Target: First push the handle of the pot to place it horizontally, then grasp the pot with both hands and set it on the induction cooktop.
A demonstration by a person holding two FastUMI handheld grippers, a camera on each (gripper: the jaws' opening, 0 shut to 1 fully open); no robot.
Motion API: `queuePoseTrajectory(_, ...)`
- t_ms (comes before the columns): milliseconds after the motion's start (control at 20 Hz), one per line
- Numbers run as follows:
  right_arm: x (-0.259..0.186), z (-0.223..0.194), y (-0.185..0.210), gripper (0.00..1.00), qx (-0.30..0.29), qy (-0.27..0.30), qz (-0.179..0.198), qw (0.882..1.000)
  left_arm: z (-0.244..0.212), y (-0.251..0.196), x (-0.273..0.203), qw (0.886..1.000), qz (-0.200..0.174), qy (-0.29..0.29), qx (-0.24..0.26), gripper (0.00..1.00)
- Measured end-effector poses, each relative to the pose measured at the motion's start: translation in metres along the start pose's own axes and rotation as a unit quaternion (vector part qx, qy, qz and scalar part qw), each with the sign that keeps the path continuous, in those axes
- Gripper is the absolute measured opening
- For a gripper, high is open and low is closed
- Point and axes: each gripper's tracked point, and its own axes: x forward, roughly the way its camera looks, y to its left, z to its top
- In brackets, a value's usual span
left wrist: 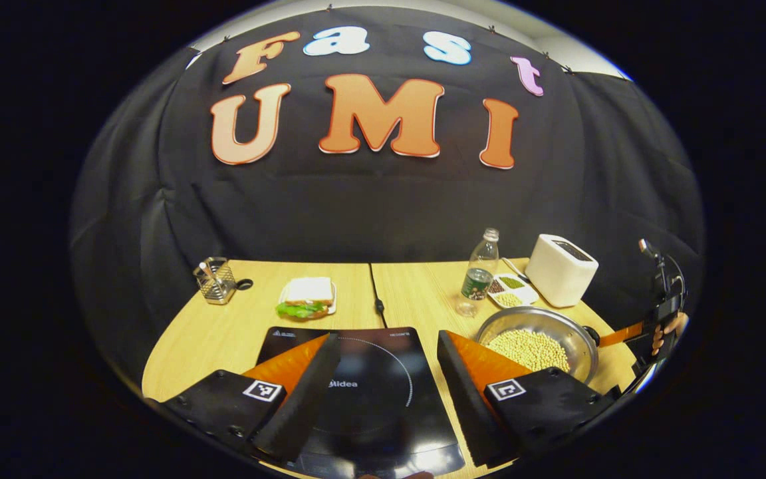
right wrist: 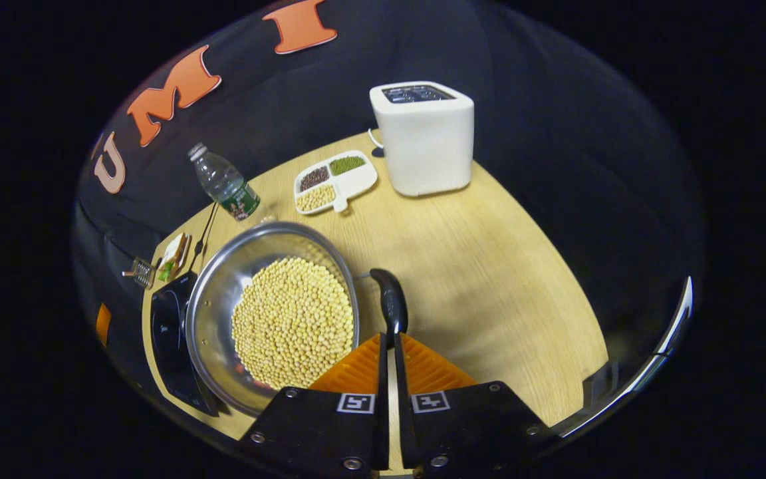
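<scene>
A steel pot [right wrist: 223, 286] full of yellow beans [right wrist: 293, 322] stands on the wooden table, right beside the black induction cooktop [right wrist: 167, 332]. Its black handle [right wrist: 389, 299] points toward my right gripper [right wrist: 389, 338], which is shut, its tips meeting the handle's end. In the left gripper view the pot [left wrist: 579, 346] is at the right, and beyond its handle [left wrist: 592, 334] is the right gripper [left wrist: 629, 331] with a hand [left wrist: 669, 327] holding it. My left gripper [left wrist: 388, 339] hangs open over the cooktop [left wrist: 370, 399], holding nothing.
Behind the pot stand a white toaster [right wrist: 426, 136], a divided dish of beans [right wrist: 333, 181] and a water bottle [right wrist: 223, 183]. A sandwich on a plate [left wrist: 306, 297] and a wire basket [left wrist: 215, 281] sit at the table's back left. The table's edge curves close on the right.
</scene>
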Motion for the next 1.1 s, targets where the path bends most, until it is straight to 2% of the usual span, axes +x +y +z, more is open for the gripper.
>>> queuePoseTrajectory(150, -0.006, -0.003, 0.001, 0.06, -0.022, 0.007, 0.0, 1.0, -0.011, -0.005, 0.004, 1.0, -0.004, 0.009, 0.004, 0.96)
queuePoseTrajectory(350, 0.007, -0.024, 0.014, 0.07, -0.024, 0.054, 0.02, 0.998, -0.018, -0.005, 0.009, 1.0, -0.001, 0.021, 0.0, 0.96)
queuePoseTrajectory(550, 0.011, -0.012, 0.017, 0.07, -0.013, 0.045, 0.016, 0.999, -0.025, -0.004, 0.009, 1.0, -0.003, 0.029, 0.009, 0.96)
queuePoseTrajectory(800, 0.02, -0.001, 0.019, 0.07, -0.006, 0.04, 0.016, 0.999, -0.039, -0.026, 0.017, 0.998, -0.033, 0.052, 0.0, 0.96)
queuePoseTrajectory(950, 0.015, 0.003, 0.019, 0.08, 0.002, 0.041, 0.034, 0.999, -0.047, -0.038, 0.023, 0.997, -0.043, 0.069, -0.004, 0.97)
queuePoseTrajectory(1100, 0.003, 0.024, 0.019, 0.08, 0.008, 0.01, 0.046, 0.999, -0.047, -0.057, 0.031, 0.995, -0.058, 0.08, 0.001, 0.96)
